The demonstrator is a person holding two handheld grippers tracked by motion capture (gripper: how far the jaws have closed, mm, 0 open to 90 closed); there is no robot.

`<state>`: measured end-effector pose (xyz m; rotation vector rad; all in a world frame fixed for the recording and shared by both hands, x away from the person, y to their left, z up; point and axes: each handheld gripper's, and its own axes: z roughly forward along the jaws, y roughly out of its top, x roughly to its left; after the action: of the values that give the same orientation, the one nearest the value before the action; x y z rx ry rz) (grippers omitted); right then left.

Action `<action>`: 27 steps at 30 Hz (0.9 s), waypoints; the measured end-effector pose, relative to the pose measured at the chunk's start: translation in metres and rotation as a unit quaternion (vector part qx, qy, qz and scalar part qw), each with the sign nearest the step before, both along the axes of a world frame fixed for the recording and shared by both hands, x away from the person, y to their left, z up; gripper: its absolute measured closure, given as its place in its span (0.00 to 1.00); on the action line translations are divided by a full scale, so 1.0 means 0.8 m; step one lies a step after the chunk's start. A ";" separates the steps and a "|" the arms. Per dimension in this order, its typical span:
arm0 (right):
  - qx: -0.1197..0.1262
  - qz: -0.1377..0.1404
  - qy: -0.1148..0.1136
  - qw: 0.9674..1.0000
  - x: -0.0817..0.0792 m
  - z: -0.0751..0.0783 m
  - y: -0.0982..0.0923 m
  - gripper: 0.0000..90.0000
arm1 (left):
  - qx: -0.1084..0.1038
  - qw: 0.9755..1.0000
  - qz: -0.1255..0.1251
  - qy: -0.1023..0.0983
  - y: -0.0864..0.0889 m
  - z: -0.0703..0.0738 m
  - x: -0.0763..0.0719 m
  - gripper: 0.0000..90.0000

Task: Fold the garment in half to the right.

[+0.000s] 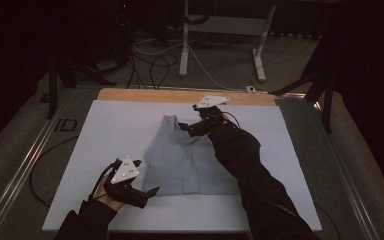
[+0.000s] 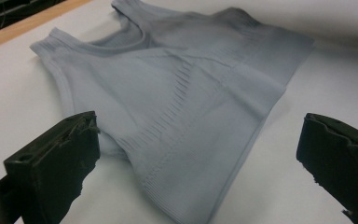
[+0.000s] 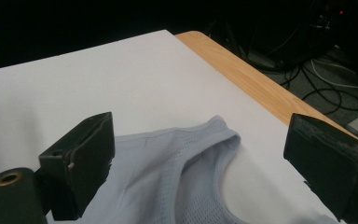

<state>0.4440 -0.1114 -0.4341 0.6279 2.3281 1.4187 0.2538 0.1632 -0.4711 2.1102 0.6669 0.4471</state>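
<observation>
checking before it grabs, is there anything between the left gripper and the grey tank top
Nothing. In the left gripper view the open left gripper faces the grey tank top, its hem corner between the jaws, with only the bare white table cover around.

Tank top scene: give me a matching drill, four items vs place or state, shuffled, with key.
1. tank top
2. left gripper
3. right gripper
4. wooden table edge

A. open, at the top's shoulder strap
B. far side, beyond the white sheet
C. lying flat on the white sheet
D. open, at the top's bottom hem corner

Pairs: 1-C, 2-D, 3-A, 4-B
</observation>
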 end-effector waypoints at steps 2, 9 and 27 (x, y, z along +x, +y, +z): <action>-0.005 0.001 0.003 1.000 0.005 -0.004 0.005 0.10 | -0.001 1.000 0.000 0.004 -0.002 -0.004 0.000 0.00; -0.011 0.003 0.019 1.000 0.023 -0.017 0.027 0.10 | 0.002 0.999 -0.019 0.026 -0.005 -0.018 0.004 0.00; -0.037 0.016 0.040 0.998 0.050 -0.049 0.077 0.10 | 0.039 0.991 -0.091 0.089 0.015 -0.052 0.035 0.01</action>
<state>0.4842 -0.0502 -0.4731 0.6397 2.4519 1.3363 0.2822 0.1750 -0.5125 2.2787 0.5582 0.1888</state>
